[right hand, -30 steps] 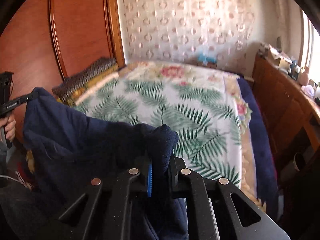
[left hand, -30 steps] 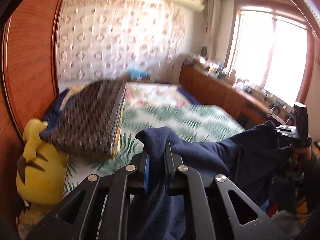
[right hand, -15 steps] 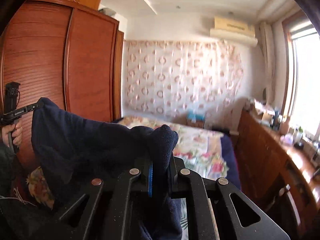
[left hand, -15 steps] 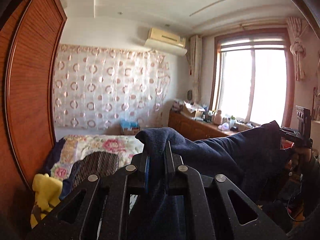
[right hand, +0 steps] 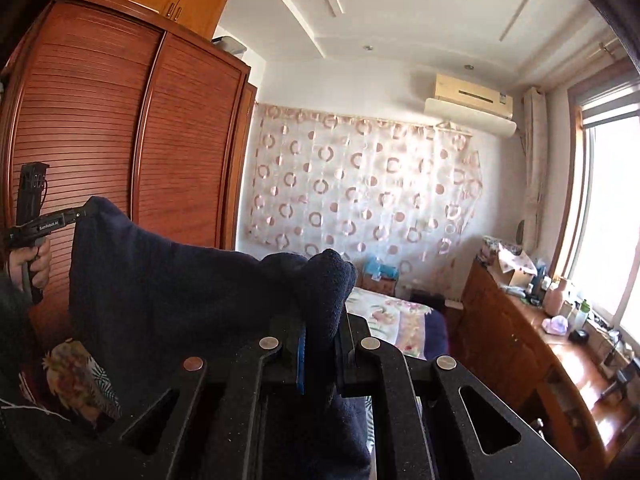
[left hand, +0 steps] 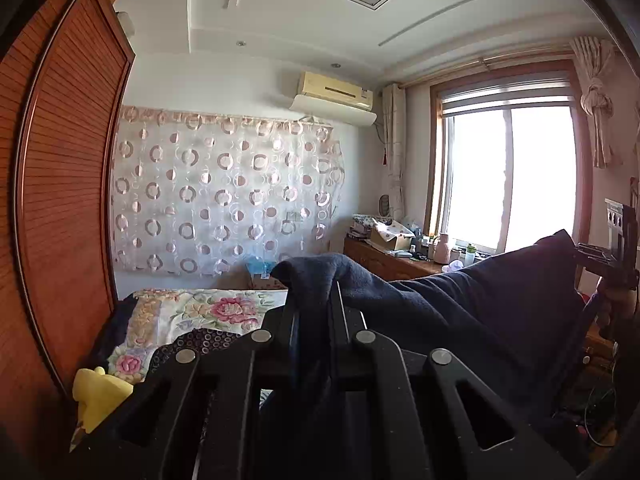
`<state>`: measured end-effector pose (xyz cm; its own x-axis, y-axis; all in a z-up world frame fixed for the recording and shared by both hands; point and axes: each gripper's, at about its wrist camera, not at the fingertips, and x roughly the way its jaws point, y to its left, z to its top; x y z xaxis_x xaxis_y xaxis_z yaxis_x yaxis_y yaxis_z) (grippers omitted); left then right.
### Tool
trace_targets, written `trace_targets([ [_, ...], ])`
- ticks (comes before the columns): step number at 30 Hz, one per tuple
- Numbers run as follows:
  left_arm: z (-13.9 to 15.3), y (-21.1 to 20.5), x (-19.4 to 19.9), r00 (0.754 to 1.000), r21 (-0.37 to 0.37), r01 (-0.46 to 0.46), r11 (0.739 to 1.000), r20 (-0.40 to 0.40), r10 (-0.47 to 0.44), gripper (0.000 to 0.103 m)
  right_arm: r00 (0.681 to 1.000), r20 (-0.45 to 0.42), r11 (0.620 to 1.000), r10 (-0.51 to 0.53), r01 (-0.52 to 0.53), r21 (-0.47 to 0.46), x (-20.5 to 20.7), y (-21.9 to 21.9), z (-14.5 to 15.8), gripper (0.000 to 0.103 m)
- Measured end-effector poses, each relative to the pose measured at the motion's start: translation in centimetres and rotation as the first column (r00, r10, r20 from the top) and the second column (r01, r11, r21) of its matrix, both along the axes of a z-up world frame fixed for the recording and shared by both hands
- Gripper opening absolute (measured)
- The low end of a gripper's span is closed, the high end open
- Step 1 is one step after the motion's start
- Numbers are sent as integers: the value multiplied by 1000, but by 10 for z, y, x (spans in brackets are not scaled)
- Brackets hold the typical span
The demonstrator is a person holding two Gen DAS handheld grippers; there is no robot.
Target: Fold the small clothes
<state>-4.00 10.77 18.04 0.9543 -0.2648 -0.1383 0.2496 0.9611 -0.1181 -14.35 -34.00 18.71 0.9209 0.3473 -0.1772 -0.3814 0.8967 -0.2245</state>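
Observation:
A dark navy garment [left hand: 460, 312] hangs stretched in the air between my two grippers. My left gripper [left hand: 314, 304] is shut on one top corner of it; the cloth bunches over the fingertips. My right gripper [right hand: 322, 320] is shut on the other top corner of the garment [right hand: 168, 288]. In the left wrist view the right gripper [left hand: 600, 264] shows at the far right, holding the cloth's edge. In the right wrist view the left gripper [right hand: 60, 220] shows at the far left. The garment's lower part is hidden behind the gripper bodies.
A bed with a floral cover [left hand: 200, 312] lies below and ahead. A wooden wardrobe [right hand: 120, 160] stands on the left. A cluttered wooden sideboard [right hand: 532, 320] runs under the window on the right. A yellow plush toy [left hand: 100, 396] sits by the bed.
Both grippers have lifted the garment well above the bed and tilted upward, so the views now show wall and ceiling. Both grips stay shut on the cloth.

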Motion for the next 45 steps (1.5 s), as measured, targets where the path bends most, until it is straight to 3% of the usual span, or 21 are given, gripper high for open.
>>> trace_targets([
  [5, -7, -2, 28, 999, 35, -29, 999, -24, 29, 12, 1000, -21, 1000, -12, 12, -5, 44, -9, 11, 10],
  [11, -52, 1, 145, 986, 98, -96, 991, -128, 108, 12, 991, -97, 996, -90, 91, 3, 139, -2, 7, 10],
  [14, -93, 10, 210, 971, 105, -131, 986, -188, 150, 25, 979, -174, 994, -110, 113, 4, 214, 3, -19, 10],
  [16, -118, 18, 236, 959, 75, -121, 990, -250, 136, 46, 945, -289, 988, -151, 148, -33, 271, 10, -53, 21],
  [17, -130, 20, 243, 950, 76, -123, 990, -280, 139, 49, 920, -334, 978, -207, 196, -66, 293, 16, -70, 28],
  [19, -144, 13, 239, 944, 120, -118, 986, -293, 148, 62, 888, -406, 976, -216, 203, -76, 319, 23, -100, 32],
  [22, -154, 11, 222, 936, 134, -119, 984, -316, 156, 71, 860, -457, 973, -226, 217, -74, 334, 29, -128, 37],
  [26, -158, 9, 194, 932, 138, -103, 985, -334, 144, 73, 837, -506, 976, -209, 210, -54, 329, 25, -140, 37],
  [30, -167, 5, 174, 926, 140, -89, 986, -352, 134, 73, 834, -519, 979, -189, 202, -32, 323, 15, -136, 37],
  [34, -189, 0, 154, 911, 128, -61, 990, -397, 108, 73, 828, -533, 981, -175, 192, -24, 304, 2, -151, 39],
  [36, -201, -4, 144, 902, 126, -50, 991, -420, 99, 73, 822, -543, 982, -170, 190, -19, 296, -4, -159, 54],
  [45, -250, -7, 109, 844, 145, -60, 988, -521, 128, 73, 794, -563, 967, -228, 255, -32, 285, -20, -174, 55],
])
